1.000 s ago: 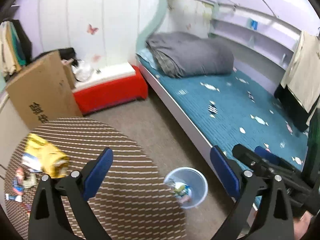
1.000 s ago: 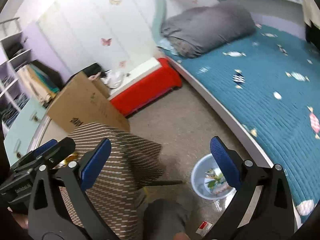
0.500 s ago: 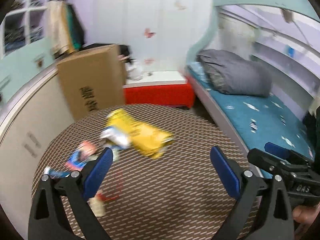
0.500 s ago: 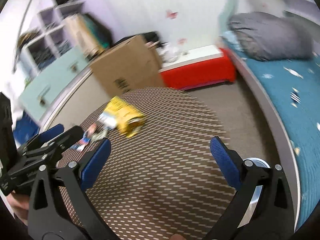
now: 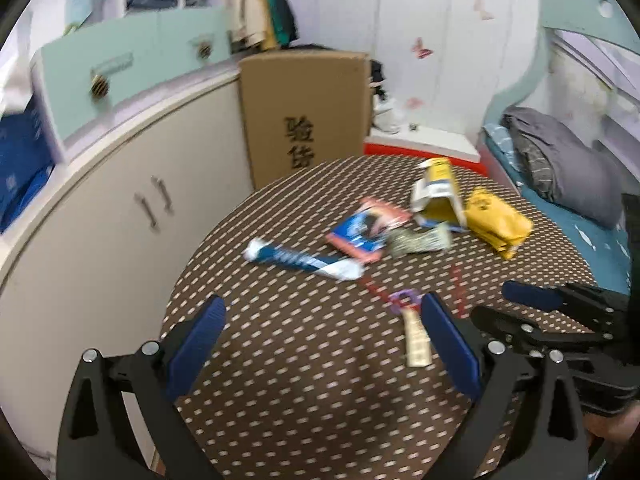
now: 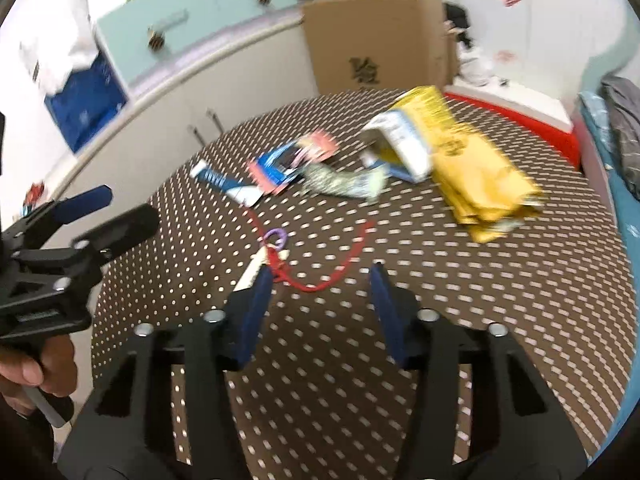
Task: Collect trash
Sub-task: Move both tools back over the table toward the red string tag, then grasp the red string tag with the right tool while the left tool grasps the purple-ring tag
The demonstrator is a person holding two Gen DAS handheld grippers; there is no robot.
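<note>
Trash lies on a round brown dotted table [image 5: 320, 380] [image 6: 520, 300]: a yellow bag [image 5: 498, 222] [image 6: 476, 176], a yellow and white carton [image 5: 436, 192] [image 6: 404, 136], a crumpled wrapper [image 5: 420, 240] [image 6: 344, 180], a blue and pink packet [image 5: 366, 232] [image 6: 288, 164], a blue and white wrapper [image 5: 300, 260] [image 6: 224, 184], a red string with a purple ring and tag [image 5: 408, 304] [image 6: 280, 248]. My left gripper [image 5: 324, 332] is open and empty above the table's near left. My right gripper [image 6: 320, 288] is open and empty just short of the red string.
A cardboard box [image 5: 304, 108] [image 6: 376, 36] stands behind the table. A curved white cabinet [image 5: 100, 208] runs along the left. A red and white bench [image 5: 424, 146] and a bed with a grey blanket [image 5: 560, 160] are at the right.
Both views have swung left from the floor bin and bed onto the table and come closer to the trash. The right gripper's jaws stand narrower than before.
</note>
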